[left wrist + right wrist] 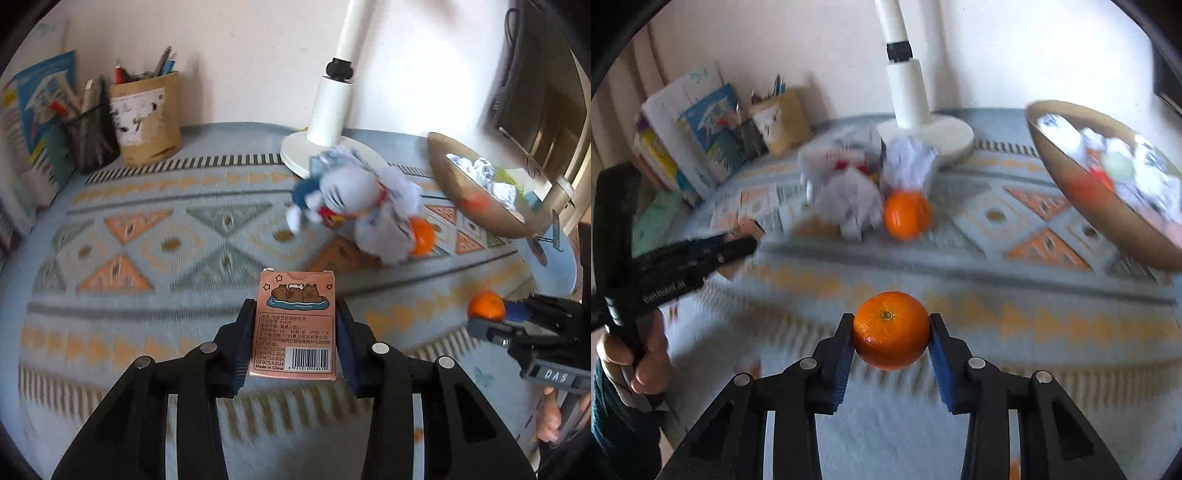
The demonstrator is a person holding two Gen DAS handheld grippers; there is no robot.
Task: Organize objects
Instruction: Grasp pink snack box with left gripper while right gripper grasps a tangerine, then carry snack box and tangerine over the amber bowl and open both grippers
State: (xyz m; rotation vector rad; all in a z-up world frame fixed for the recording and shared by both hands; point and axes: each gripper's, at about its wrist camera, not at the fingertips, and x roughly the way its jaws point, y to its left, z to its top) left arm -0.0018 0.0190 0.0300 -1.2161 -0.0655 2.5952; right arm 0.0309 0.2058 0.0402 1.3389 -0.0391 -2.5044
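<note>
My left gripper (pixel 295 317) is shut on a pink card box (pixel 295 325) printed with cartoon animals and a barcode, its pads pressing both long sides. My right gripper (pixel 892 332) is shut on an orange mandarin (pixel 891 329), which also shows at the right in the left wrist view as the mandarin (pixel 485 304). A second mandarin (pixel 908 214) lies on the patterned tablecloth (pixel 1052 314) beside a white and blue plush toy (pixel 354 206). Right of them stands a wooden bowl (pixel 1082 195) holding crumpled wrappers.
A white lamp base (pixel 295 151) and post stand behind the plush toy. At the back left are a paper pen holder (pixel 146 118), a mesh pen cup (pixel 90 136) and stacked books (pixel 40 122). A hand (pixel 639 358) grips the left tool's handle.
</note>
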